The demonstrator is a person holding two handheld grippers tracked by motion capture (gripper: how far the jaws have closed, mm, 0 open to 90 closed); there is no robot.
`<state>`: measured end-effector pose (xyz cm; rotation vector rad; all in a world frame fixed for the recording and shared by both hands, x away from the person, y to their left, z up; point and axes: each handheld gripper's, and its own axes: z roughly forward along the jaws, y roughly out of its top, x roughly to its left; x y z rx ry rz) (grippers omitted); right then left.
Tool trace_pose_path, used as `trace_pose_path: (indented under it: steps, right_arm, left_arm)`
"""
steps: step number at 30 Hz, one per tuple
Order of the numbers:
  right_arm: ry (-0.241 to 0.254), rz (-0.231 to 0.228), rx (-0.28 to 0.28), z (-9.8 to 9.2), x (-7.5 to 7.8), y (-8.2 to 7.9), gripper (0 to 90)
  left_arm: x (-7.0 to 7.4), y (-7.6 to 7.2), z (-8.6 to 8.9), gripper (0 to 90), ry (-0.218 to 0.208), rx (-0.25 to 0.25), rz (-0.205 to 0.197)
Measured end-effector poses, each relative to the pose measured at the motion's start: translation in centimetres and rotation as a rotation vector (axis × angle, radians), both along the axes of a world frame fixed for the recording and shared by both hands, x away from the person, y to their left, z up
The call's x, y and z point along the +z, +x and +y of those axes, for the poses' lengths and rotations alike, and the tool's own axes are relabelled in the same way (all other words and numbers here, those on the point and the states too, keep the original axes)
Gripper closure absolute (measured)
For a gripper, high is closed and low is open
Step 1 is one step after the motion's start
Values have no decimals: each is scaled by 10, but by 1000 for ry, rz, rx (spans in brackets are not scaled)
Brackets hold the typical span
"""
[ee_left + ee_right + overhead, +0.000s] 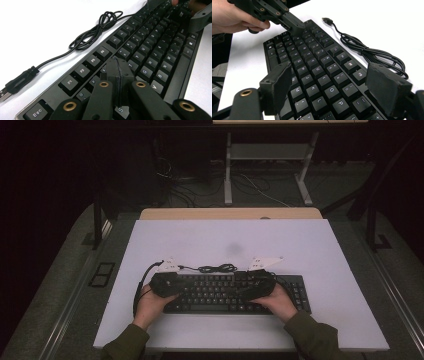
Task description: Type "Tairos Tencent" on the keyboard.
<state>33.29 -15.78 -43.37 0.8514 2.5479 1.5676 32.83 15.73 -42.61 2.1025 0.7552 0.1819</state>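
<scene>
A: The keyboard point(235, 292) sits low in the middle of the high view, flat on the white table point(320, 260), long side across the frame. How would you expect it to handle?

B: My guess is stiff and moderately heavy, a rigid black slab that won't bend. The keycaps are the weak part: they give when pressed and could pop off if pinched from the side. The frame edge looks smooth, so it may be slippery under hard pads.

A: So where to take hold?

B: At the two short ends or along the front edge, on the frame and not on the keys. One end alone would probably let it swing.

A: And the cable?

B: The cable point(100, 27) lies in a loose coil in the upper middle of the left gripper view, just beyond the top row of keys, with its plug point(15, 83) at the lower left. It is soft and would trail and drag if the board is lifted.

A: The grippers?

B: The left gripper point(117, 67) has its jaws pressed together with nothing between them, its tip right at the keys near the left end, lower centre of its own view. The right gripper point(337, 85) has its jaws standing wide apart over the right half of the keys, holding nothing.
</scene>
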Motion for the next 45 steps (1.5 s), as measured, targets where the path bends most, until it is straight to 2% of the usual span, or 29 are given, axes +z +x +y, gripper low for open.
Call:
trace_pose_path:
  steps: [9,13,18,24,30,38,45]
  right_arm:
    - [0,2,-2,-1,1,0,208]
    - [0,3,-2,-1,1,0,208]
    - [2,3,-1,0,1,0,208]
    - [1,3,4,0,0,0,213]
    - [7,4,32,4,1,-2,292]
    - [8,16,84,12,1,-7,456]
    - [-2,28,134,21,0,-11,595]
  left_arm:
    - [-6,1,-2,894,19,-12,24]
    - [-10,1,-4,895,46,-22,39]
    - [-9,1,-3,895,43,-21,36]
    - [-5,-1,-1,895,18,-14,26]
    - [-2,-4,0,892,-8,-10,11]
    - [0,-11,0,721,-15,10,-11]
    - [-1,-12,-1,568,-29,34,-10]
